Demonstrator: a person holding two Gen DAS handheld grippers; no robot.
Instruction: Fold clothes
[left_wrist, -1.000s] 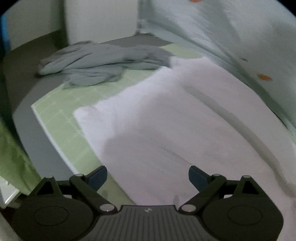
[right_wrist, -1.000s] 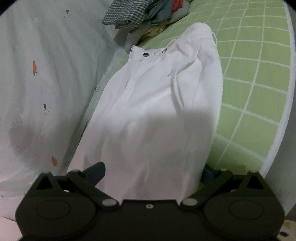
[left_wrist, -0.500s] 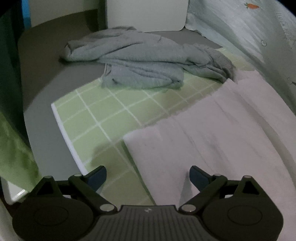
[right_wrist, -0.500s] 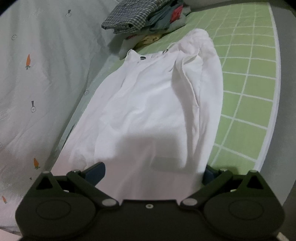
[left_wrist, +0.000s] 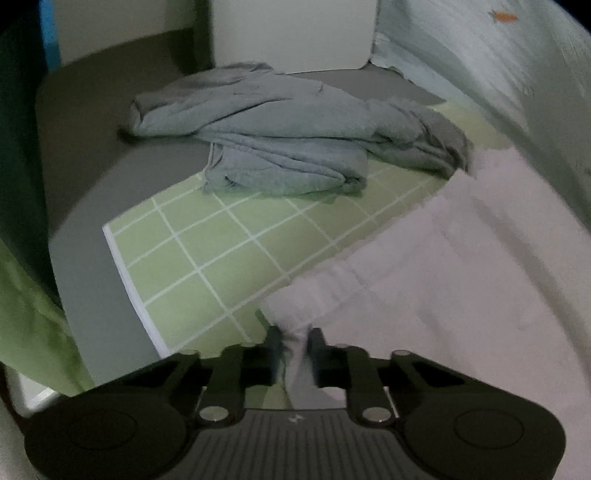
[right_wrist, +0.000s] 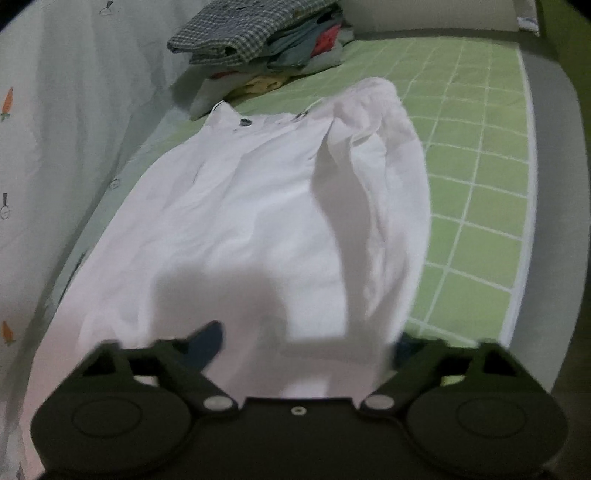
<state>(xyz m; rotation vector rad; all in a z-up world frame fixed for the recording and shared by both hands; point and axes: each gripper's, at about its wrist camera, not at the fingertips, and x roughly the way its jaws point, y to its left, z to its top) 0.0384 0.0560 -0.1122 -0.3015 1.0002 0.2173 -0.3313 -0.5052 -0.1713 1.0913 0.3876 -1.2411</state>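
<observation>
Long white cotton trousers (right_wrist: 258, 221) spread flat along green checked mat (right_wrist: 480, 184). Left gripper (left_wrist: 293, 345) clamped on hem corner; right gripper (right_wrist: 306, 341) spread wide over cloth. Likely mid-fold: next, right pinches the other corner, then carry toward waistband.

The left claw (left_wrist: 294, 354) sits low at the bottom of its view, its 2 fingers drawn close together and pinching a fold of the white garment (left_wrist: 461, 280) at its corner. The right claw (right_wrist: 306, 341) has its 2 fingers spread wide apart, one to either side of the same garment's near end, with cloth lying between them.
</observation>
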